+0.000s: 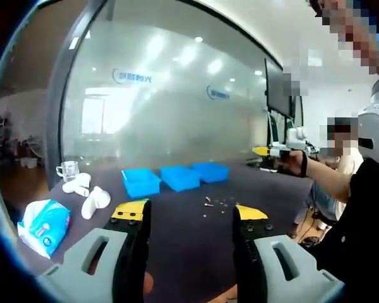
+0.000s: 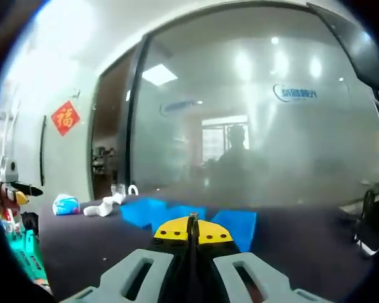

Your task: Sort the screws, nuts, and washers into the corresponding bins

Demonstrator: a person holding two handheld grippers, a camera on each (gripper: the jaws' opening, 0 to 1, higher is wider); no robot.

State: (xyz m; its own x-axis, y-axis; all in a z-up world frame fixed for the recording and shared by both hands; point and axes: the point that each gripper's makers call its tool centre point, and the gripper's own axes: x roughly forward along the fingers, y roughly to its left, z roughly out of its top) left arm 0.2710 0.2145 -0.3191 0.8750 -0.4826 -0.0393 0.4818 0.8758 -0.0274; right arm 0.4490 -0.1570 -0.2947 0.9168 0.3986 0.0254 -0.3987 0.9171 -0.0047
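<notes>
Counter (image 1: 177, 240) dark, three blue bins (image 1: 175, 177) in a row at the far side, small scatter of hardware (image 1: 216, 203) loose on the surface just in front of them, too small to tell screws from nuts from washers. Left gripper (image 1: 188, 214) jaws wide apart, nothing between them, held up above the near edge of the counter and well short of the hardware. Right gripper (image 2: 192, 228) jaws pressed together, yellow tips meeting, nothing visible between them; if a tiny piece is pinched there I can't see it. In the right gripper view the bins (image 2: 177, 214) sit just past the tips. Off to the side of the counter: white plastic pieces (image 1: 88, 194), a small glass cup (image 1: 68, 169), a pack of tissues (image 1: 44, 224). Person (image 1: 341, 183) at the far side holding another gripper device (image 1: 281, 150). Frosted glass wall (image 1: 170, 107) behind.

Step looks like the start or a gap between picks: neither gripper is at the hardware. Can't tell if the bins hold anything yet. Next move probably needs the left gripper lowered over one piece in the scatter, jaws narrowed around it, then carried to the matching bin. Pieces are tiny and flat on the counter, so the pinch has to be low and centred or it will slip
</notes>
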